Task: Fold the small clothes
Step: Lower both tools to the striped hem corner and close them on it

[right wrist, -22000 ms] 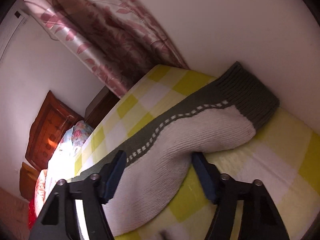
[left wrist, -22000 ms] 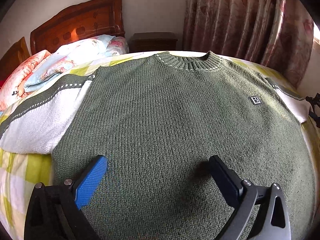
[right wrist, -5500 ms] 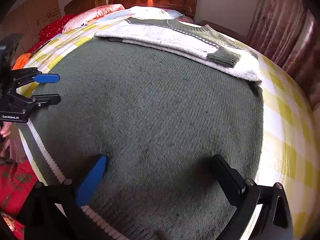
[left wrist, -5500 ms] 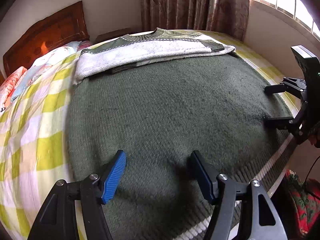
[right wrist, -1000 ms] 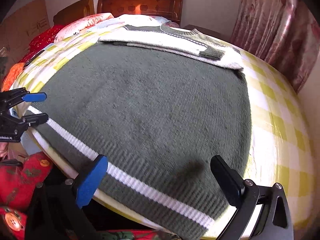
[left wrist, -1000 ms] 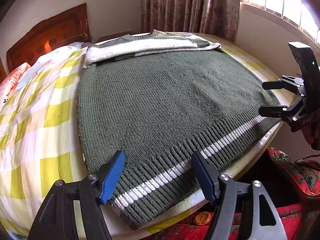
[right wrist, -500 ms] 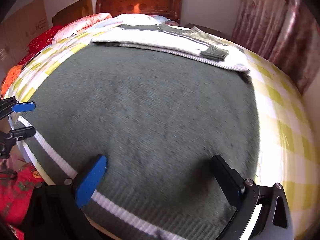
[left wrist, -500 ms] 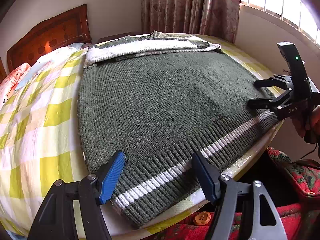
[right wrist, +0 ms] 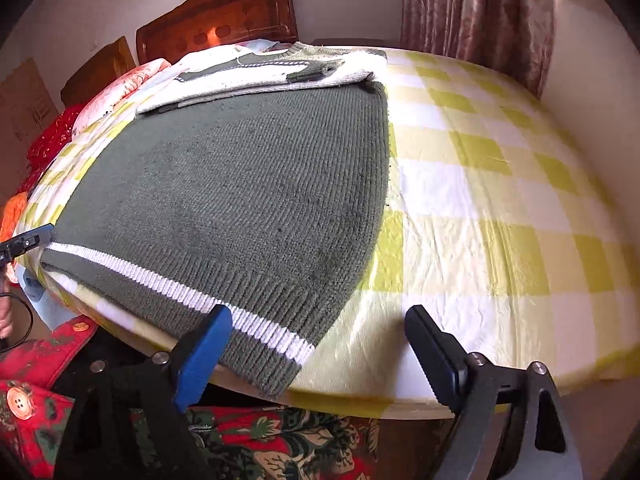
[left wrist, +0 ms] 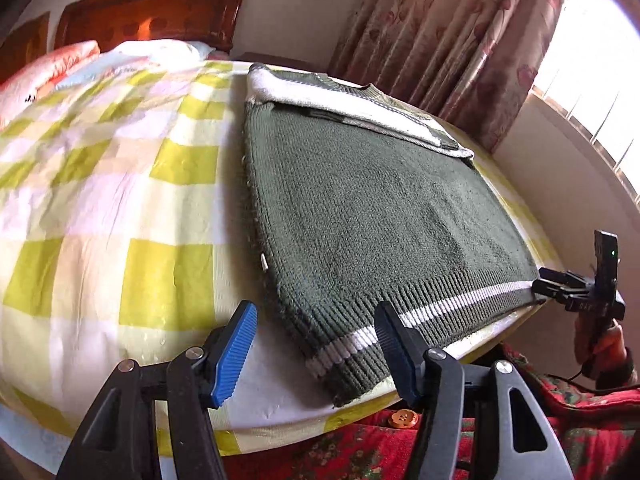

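Observation:
A dark green knitted sweater point(left wrist: 368, 216) lies flat on the bed, its white and green sleeves point(left wrist: 352, 104) folded across the chest at the far end. Its ribbed hem with a white stripe point(left wrist: 420, 316) lies at the near bed edge. My left gripper point(left wrist: 316, 344) is open, its jaws on either side of the hem's left corner. My right gripper point(right wrist: 320, 344) is open at the hem's right corner point(right wrist: 276, 364). The right gripper also shows in the left wrist view point(left wrist: 560, 284), and the left gripper at the left edge of the right wrist view point(right wrist: 24, 242).
The bed has a yellow and white checked sheet point(left wrist: 120, 208). Pillows point(left wrist: 52, 64) and a wooden headboard point(left wrist: 152, 12) are at the far end. Floral curtains point(left wrist: 452, 40) hang by the window. Red floral fabric point(right wrist: 260, 440) lies below the bed edge.
Both grippers have moved outward along the hem, the left to its left corner, the right to its right corner. The sweater has not moved.

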Motion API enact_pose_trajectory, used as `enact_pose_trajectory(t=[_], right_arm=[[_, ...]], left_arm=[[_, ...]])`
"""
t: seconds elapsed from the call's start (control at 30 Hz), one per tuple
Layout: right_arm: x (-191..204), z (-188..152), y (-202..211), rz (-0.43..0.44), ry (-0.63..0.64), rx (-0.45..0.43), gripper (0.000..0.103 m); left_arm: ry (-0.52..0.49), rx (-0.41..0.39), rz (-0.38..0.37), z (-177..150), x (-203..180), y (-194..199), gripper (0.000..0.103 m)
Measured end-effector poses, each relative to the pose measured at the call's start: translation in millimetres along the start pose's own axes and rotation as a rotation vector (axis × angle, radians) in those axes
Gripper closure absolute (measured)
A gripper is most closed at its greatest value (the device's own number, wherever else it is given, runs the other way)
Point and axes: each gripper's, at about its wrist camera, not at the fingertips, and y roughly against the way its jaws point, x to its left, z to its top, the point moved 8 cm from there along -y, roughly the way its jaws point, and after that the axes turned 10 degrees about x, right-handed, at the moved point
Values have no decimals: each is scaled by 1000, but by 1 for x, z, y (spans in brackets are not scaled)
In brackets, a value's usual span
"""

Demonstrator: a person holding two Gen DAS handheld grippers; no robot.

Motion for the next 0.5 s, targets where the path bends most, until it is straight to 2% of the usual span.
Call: enact_pose_trajectory(t=[0.13,0.23,0.4,0.5], right_arm=[[23,2,0,34,42,1,0],[27,4,-2,10,40,8,0],[23,-1,0,16,13,6,0],[27,0,-1,-14,14,-1,0]], left_arm=[[-31,4,4,-5,-12,-4,42],[-54,24,26,-10,-18,-4,42],[21,18,-42,-10,-17,-3,38],[27,32,-16,-6,-21,-7,36]])
